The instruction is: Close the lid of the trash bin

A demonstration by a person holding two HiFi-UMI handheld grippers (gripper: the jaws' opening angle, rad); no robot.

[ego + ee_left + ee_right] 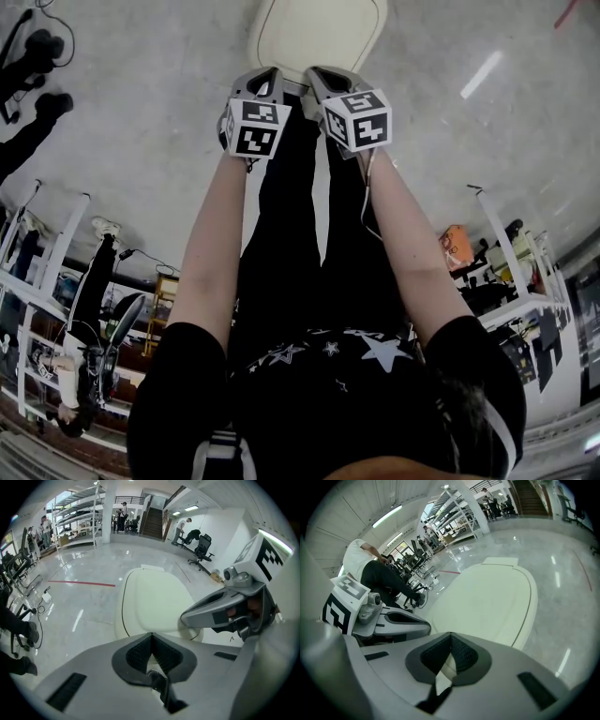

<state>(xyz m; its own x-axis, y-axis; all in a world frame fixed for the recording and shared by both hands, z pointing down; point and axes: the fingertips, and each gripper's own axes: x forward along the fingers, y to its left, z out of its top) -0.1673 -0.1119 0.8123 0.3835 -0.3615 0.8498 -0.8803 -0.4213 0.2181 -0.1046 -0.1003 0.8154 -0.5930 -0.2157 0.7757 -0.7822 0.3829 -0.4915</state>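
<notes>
The trash bin's cream lid (319, 33) lies flat and broad in front of me, seen from above; the bin's body under it is hidden. It fills the middle of the left gripper view (154, 597) and of the right gripper view (487, 597). My left gripper (267, 77) and right gripper (317, 77) are side by side at the lid's near edge, tips pointing onto it. Both are shut with nothing between the pads. From the left gripper (151, 634) I see the right gripper's jaws to its right; from the right gripper (451, 634) the left one is at its left.
Glossy grey floor (141, 84) surrounds the bin. Office chairs (202, 548) and a staircase (152, 522) stand far back, with white shelving (77, 517) at the left. Several people are in the distance. A black chair base (37, 56) with cables is at my left.
</notes>
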